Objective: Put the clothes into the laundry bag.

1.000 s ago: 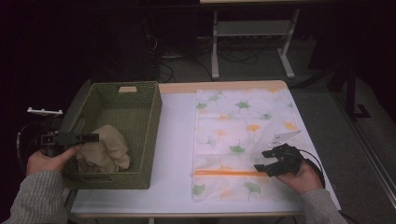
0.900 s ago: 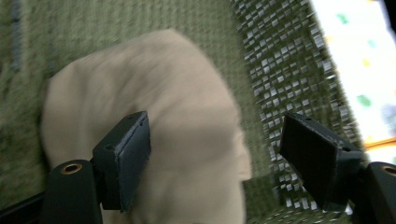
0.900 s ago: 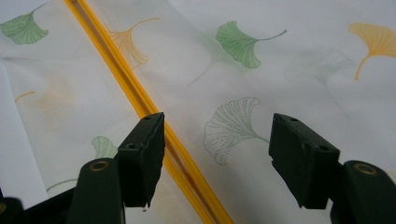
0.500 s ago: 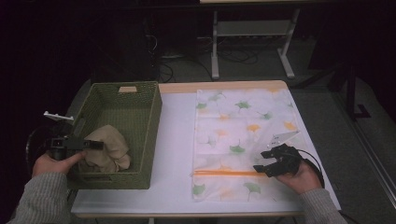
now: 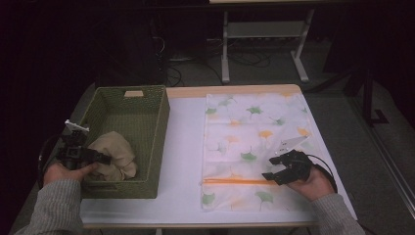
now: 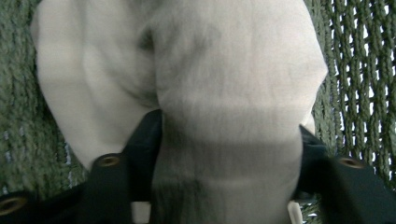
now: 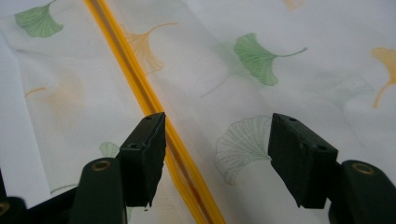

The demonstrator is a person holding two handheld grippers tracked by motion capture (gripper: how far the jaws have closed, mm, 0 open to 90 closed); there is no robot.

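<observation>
The left gripper [image 5: 100, 157] reaches into the green basket [image 5: 147, 122], its jaws just closing around the beige cloth [image 5: 115, 154] bunched inside. The right gripper [image 5: 269, 175] rests on the leaf-print cloth [image 5: 254, 127], jaws apart, holding nothing.

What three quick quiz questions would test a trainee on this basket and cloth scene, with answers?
1. True or false: the beige cloth lies inside the green basket.
2. Which claw has fabric between its jaws: A left claw, B right claw?
3. What colour is the stripe beside the right claw on the leaf-print cloth?

Key: 1 true. 2 A; its jaws have just been closing around the beige cloth, seen in the left gripper view. 3 orange.
</observation>
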